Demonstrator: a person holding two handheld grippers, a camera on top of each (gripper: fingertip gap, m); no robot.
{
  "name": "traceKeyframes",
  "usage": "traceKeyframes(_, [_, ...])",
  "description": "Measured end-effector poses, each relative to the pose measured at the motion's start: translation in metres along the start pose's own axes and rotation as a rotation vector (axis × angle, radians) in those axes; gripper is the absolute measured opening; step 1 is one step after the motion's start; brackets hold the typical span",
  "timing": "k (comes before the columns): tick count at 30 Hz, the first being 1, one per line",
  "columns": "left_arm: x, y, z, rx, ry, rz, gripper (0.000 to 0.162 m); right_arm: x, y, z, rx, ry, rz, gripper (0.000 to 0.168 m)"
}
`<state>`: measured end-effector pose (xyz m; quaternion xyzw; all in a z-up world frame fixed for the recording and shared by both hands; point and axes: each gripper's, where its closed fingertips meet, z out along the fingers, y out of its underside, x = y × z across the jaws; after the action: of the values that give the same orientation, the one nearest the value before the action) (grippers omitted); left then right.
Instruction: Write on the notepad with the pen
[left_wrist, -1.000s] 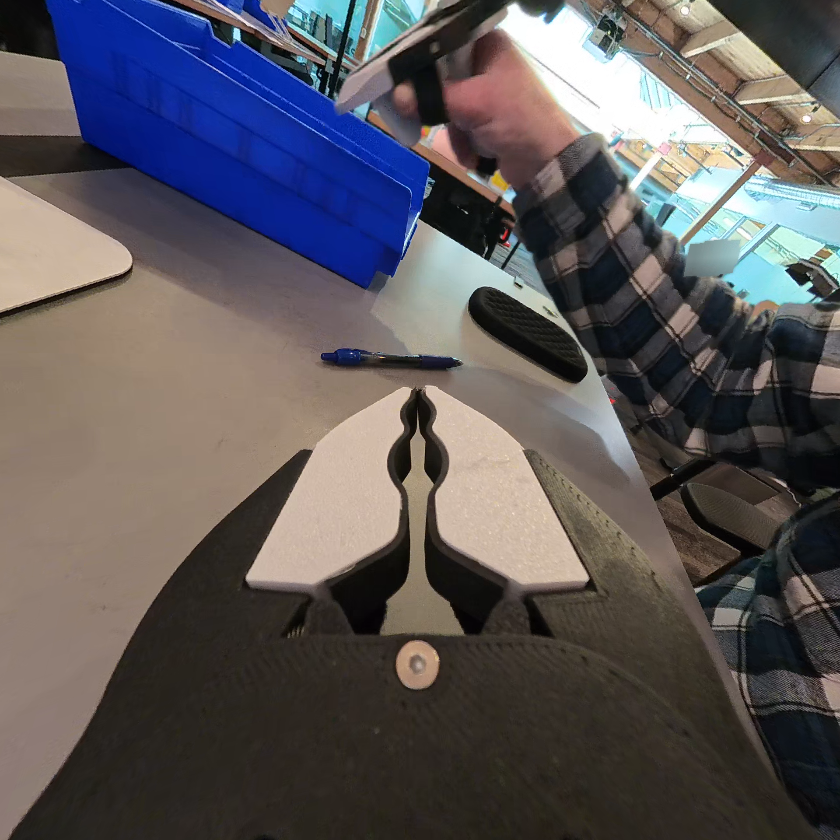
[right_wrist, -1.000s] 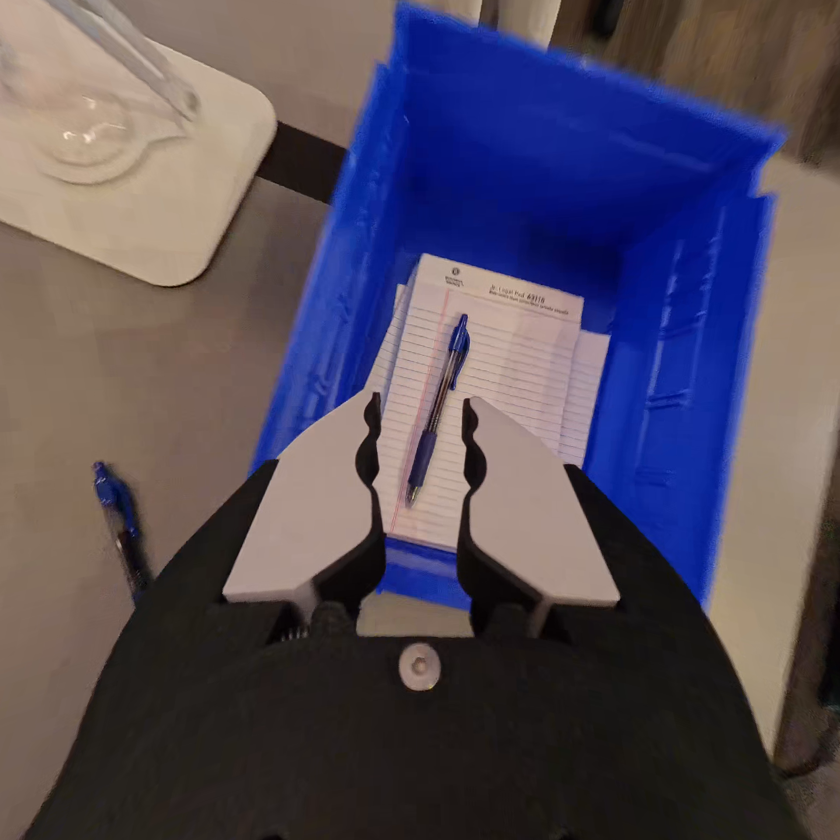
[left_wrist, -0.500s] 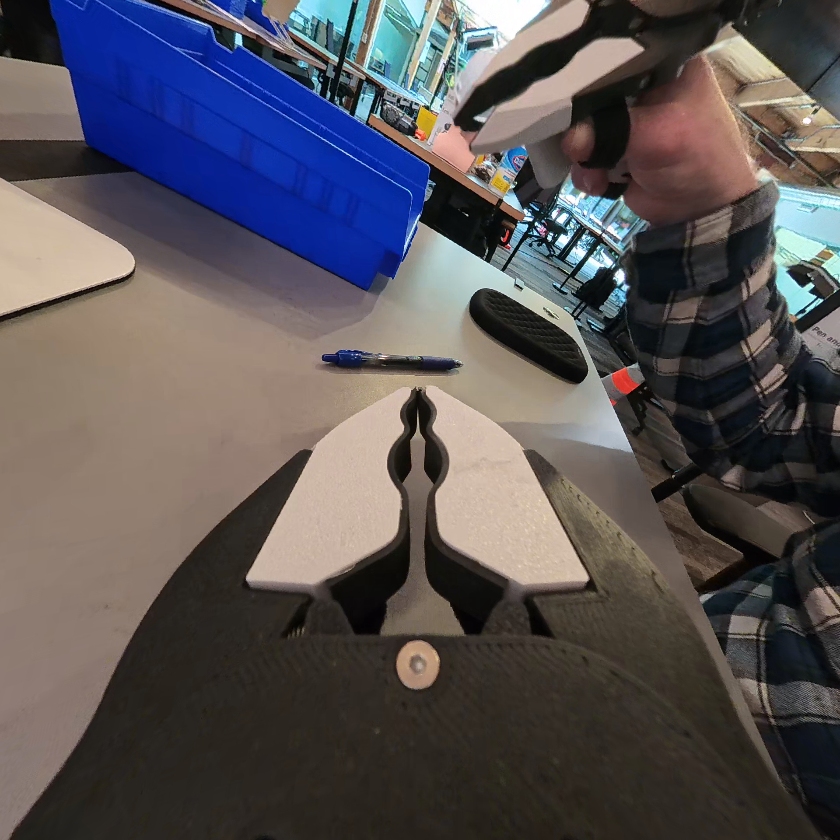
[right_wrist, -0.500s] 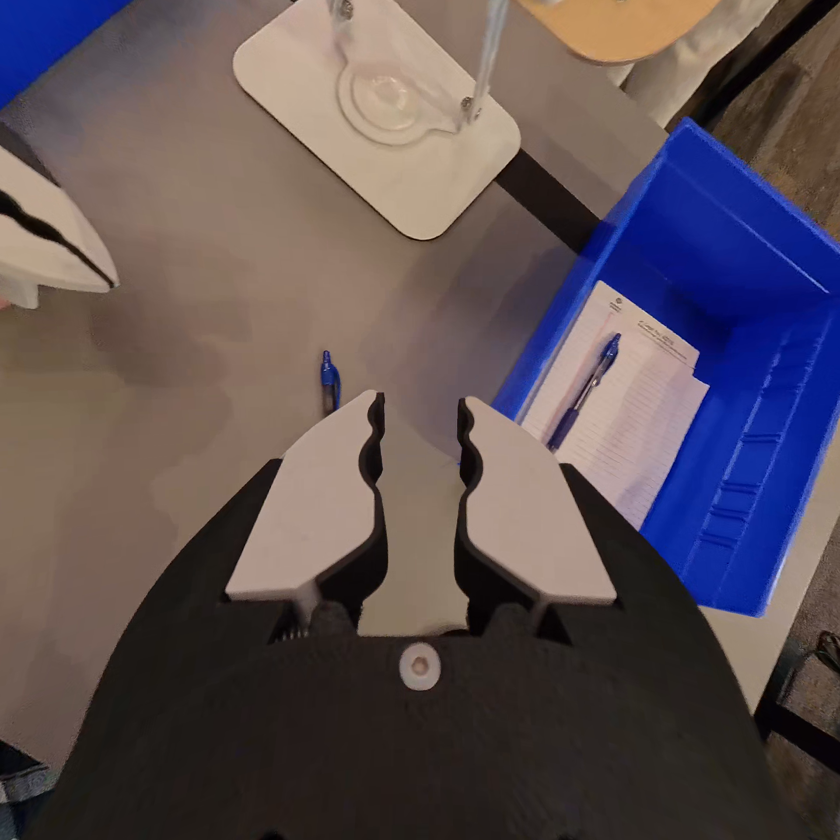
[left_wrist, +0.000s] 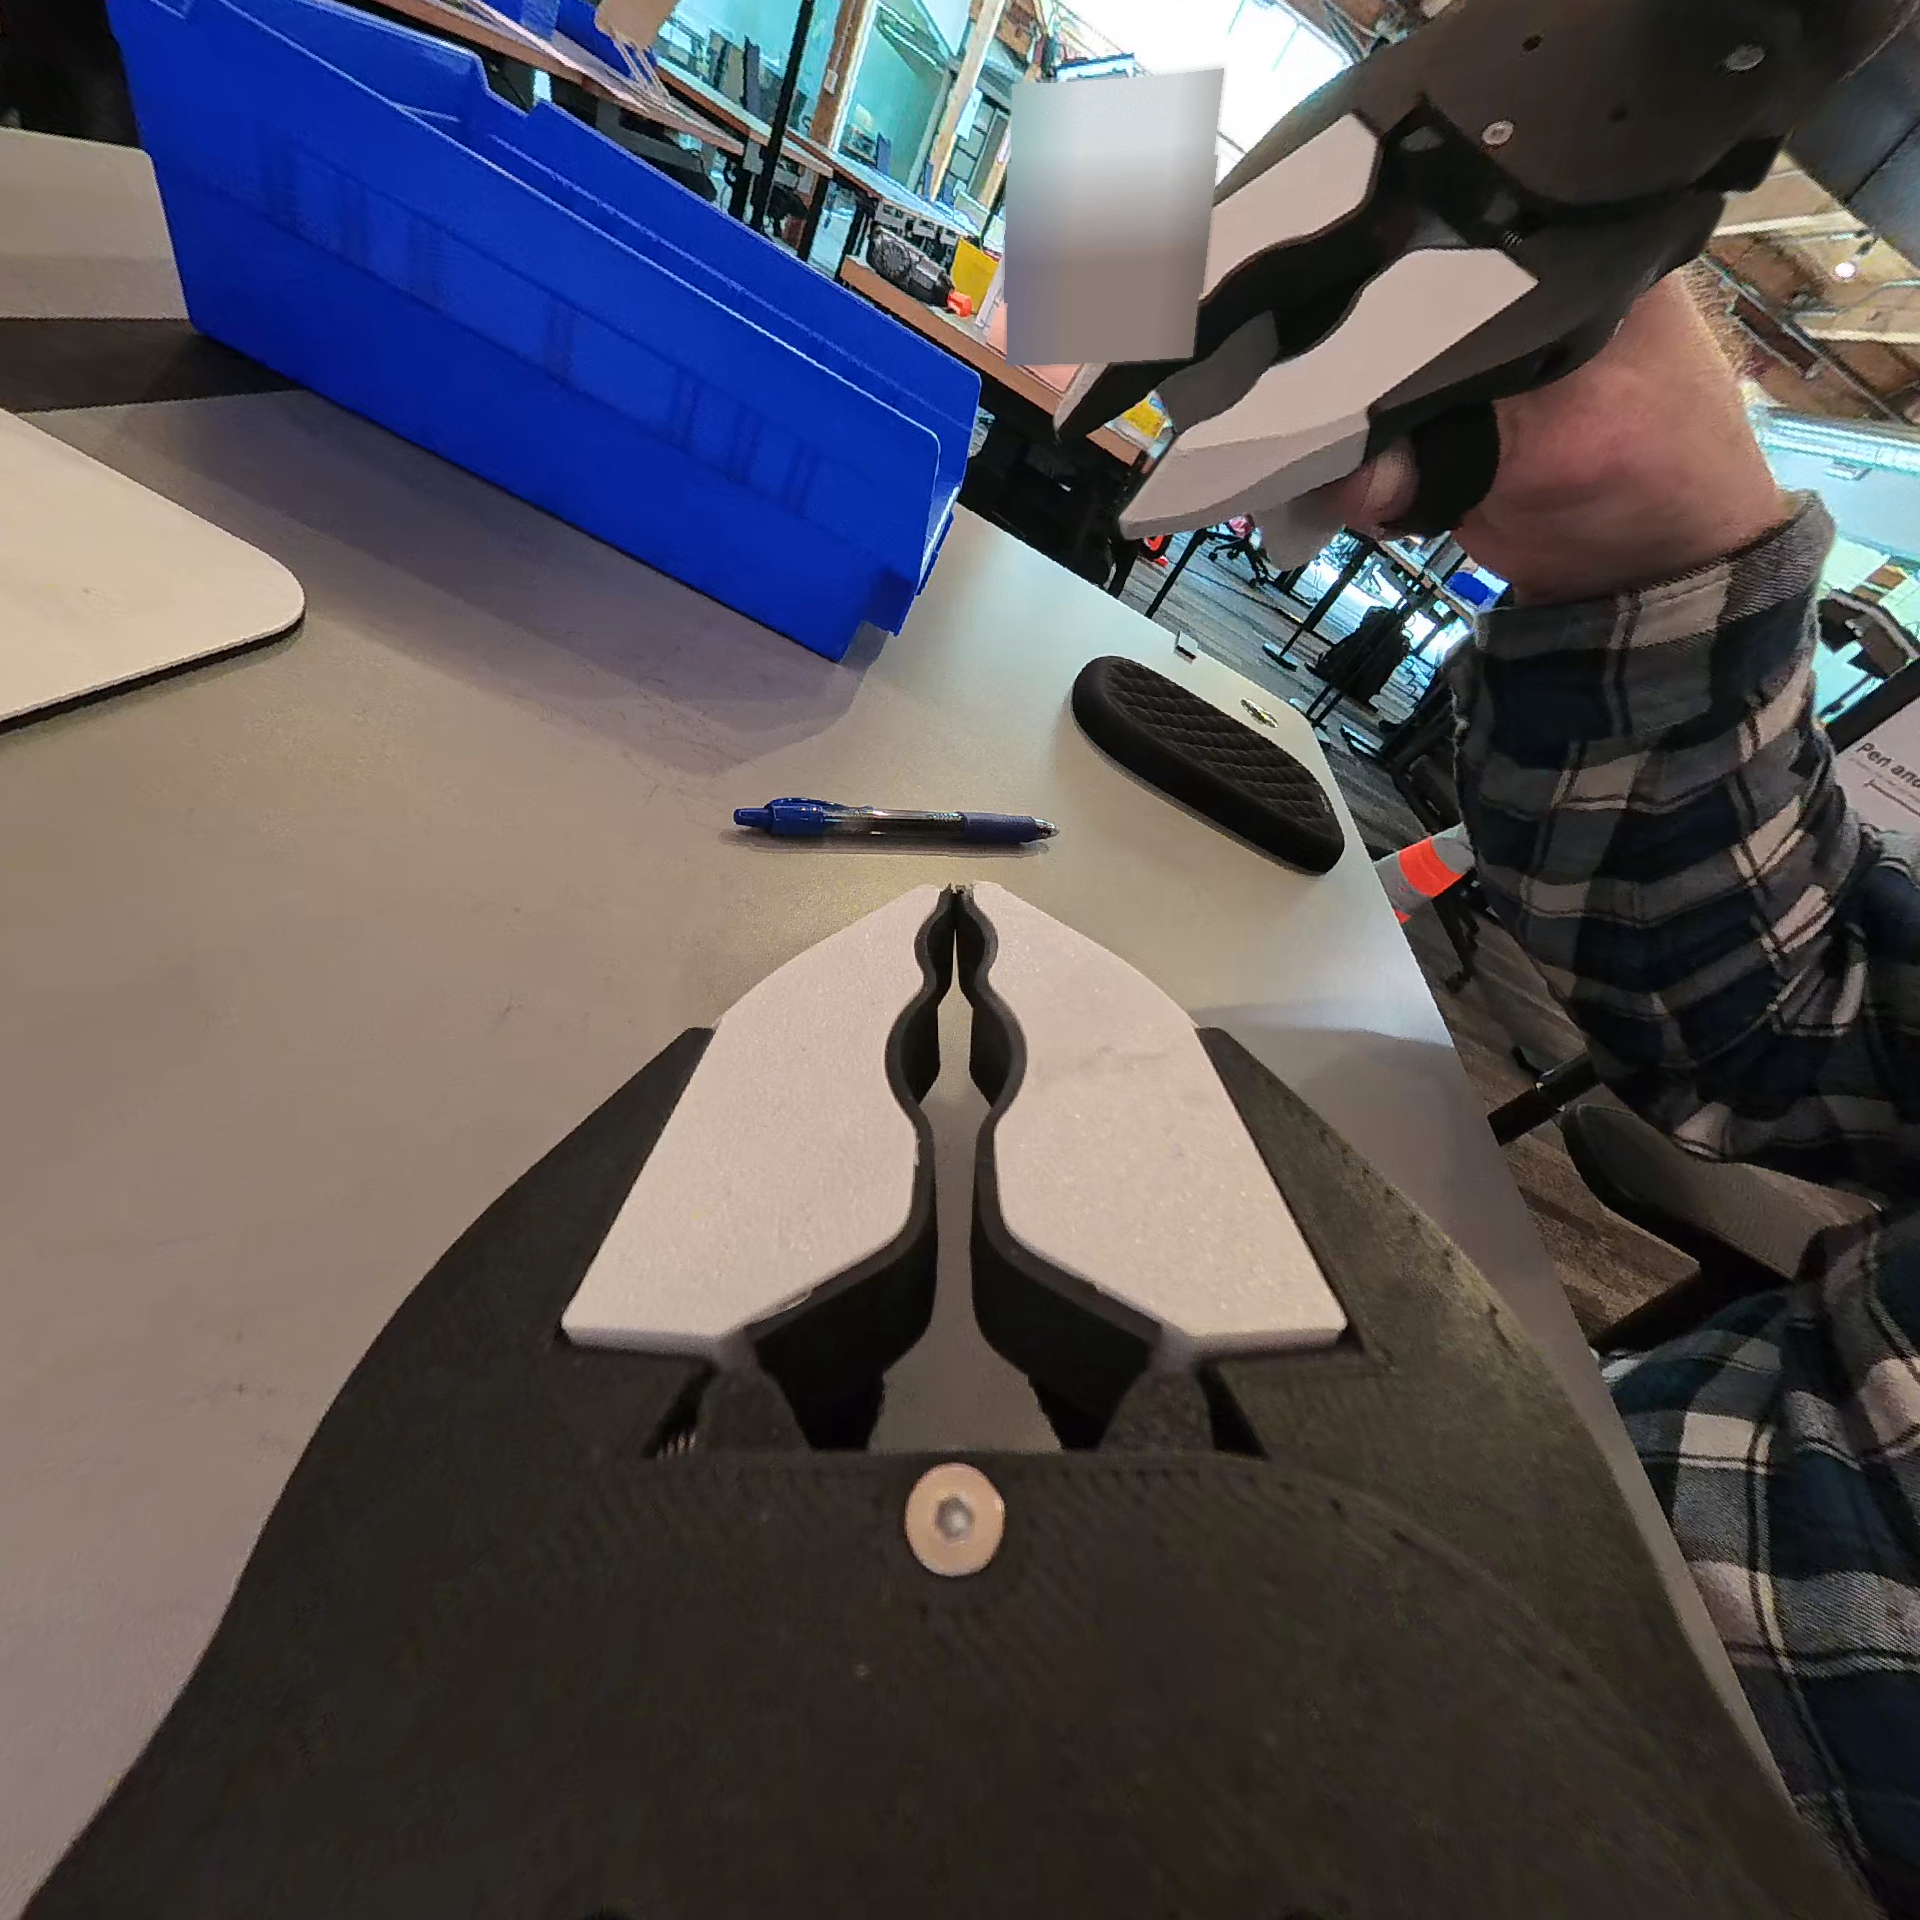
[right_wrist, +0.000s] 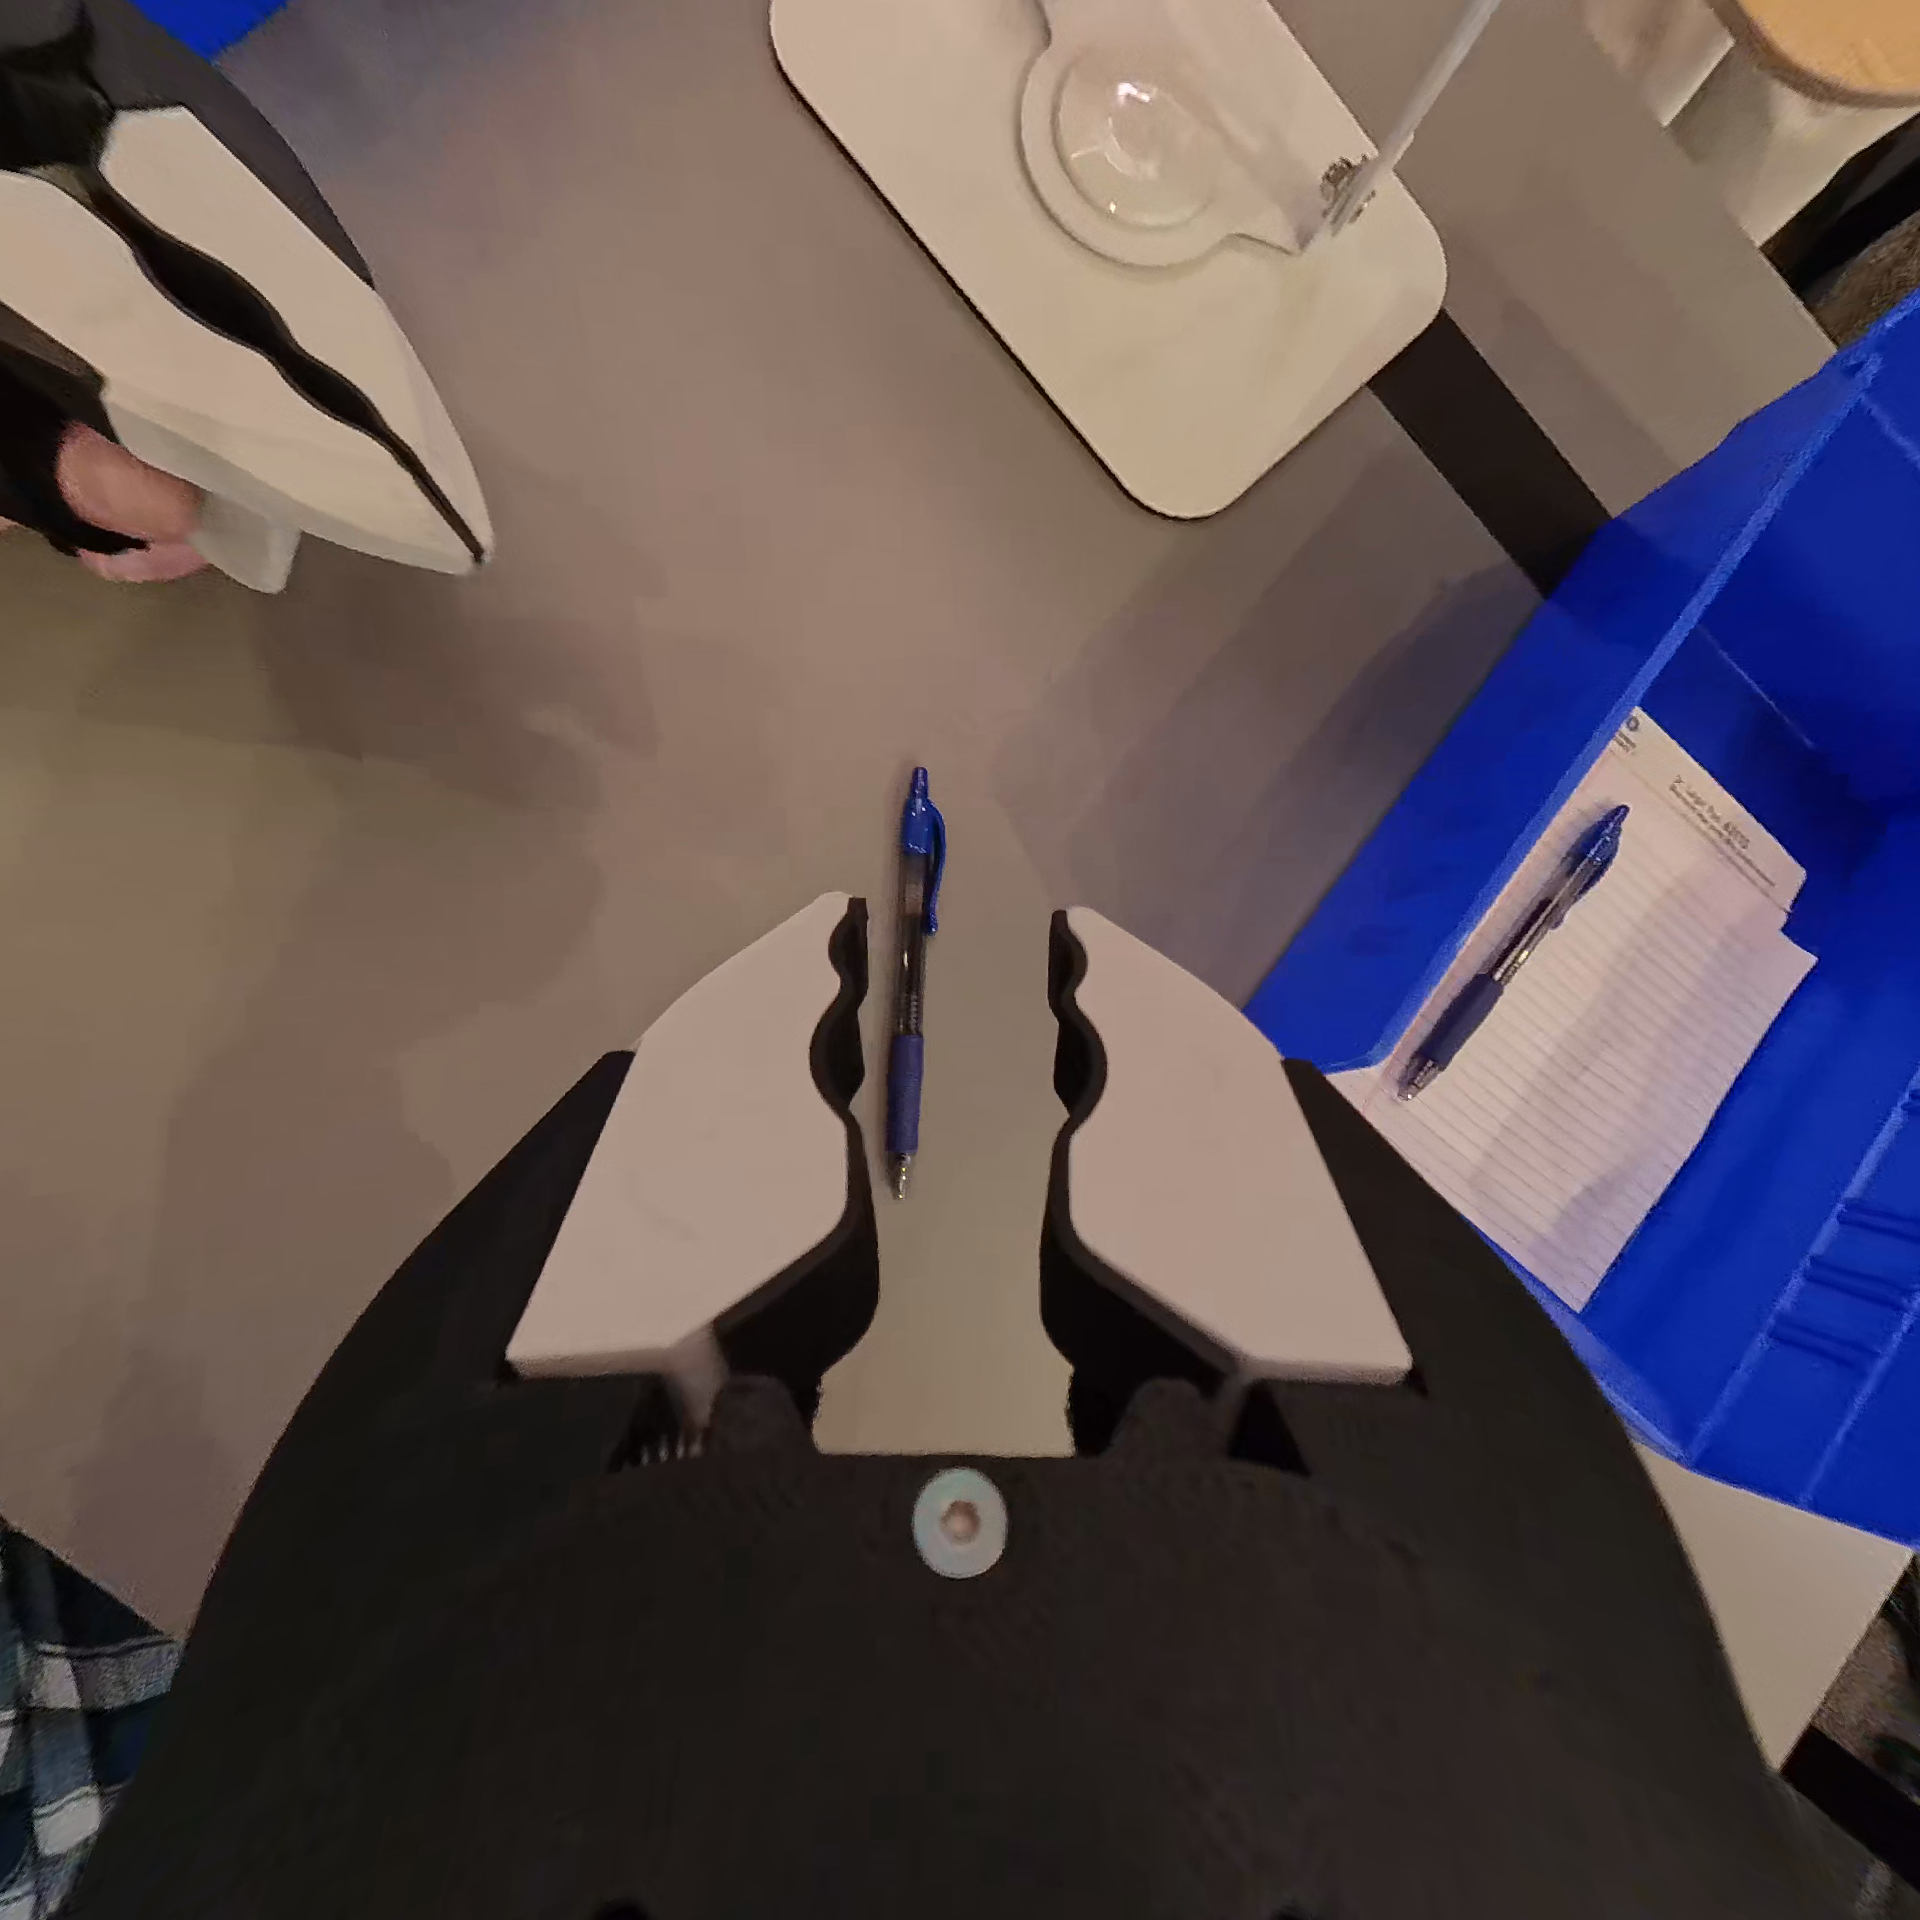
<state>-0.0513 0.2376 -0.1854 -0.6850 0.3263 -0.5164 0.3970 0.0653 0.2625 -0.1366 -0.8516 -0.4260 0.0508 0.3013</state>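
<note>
A blue pen (right_wrist: 911, 977) lies flat on the grey table, also in the left wrist view (left_wrist: 894, 821). My right gripper (right_wrist: 954, 914) is open and hangs above it, the pen seen between its fingers, nearer the left one. It shows high in the left wrist view (left_wrist: 1143, 457). My left gripper (left_wrist: 956, 891) is shut and empty, low over the table just short of the pen; it also shows in the right wrist view (right_wrist: 473, 551). A lined notepad (right_wrist: 1652, 1029) with a second blue pen (right_wrist: 1507, 956) on it lies inside the blue bin (right_wrist: 1704, 644).
The blue bin (left_wrist: 540, 312) stands beyond the pen. A white base plate (right_wrist: 1132, 260) with a clear stand sits at the far side. A black textured pad (left_wrist: 1205, 764) lies near the table's right edge. A person's plaid sleeve (left_wrist: 1683, 831) is on the right. Left tips to right tips: about 15 cm. Between my left fingertips and the white base plate (right_wrist: 1132, 260) there is roughly 25 cm.
My right gripper has swung from above the bin and its notepad to above the loose pen on the table, staying open. My left gripper has not moved.
</note>
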Motion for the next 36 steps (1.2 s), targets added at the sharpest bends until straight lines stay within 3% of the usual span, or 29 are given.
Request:
traceKeyframes(17, [0.000,0.000,0.000,-0.003,0.001,-0.002,0.000,0.002,0.037,0.041,-0.134,-0.053,0.047,0.035])
traceKeyframes(30, [0.000,0.000,0.000,-0.005,0.003,-0.004,0.000,-0.017,0.083,0.098,-0.329,-0.142,0.028,0.031])
traceKeyframes(34, [0.000,0.001,0.000,-0.006,0.002,-0.004,0.000,-0.026,0.081,0.100,-0.316,-0.185,0.023,0.010])
traceKeyframes(36, [0.000,0.001,0.000,-0.007,0.002,-0.003,0.000,-0.027,0.081,0.099,-0.319,-0.190,0.028,0.010])
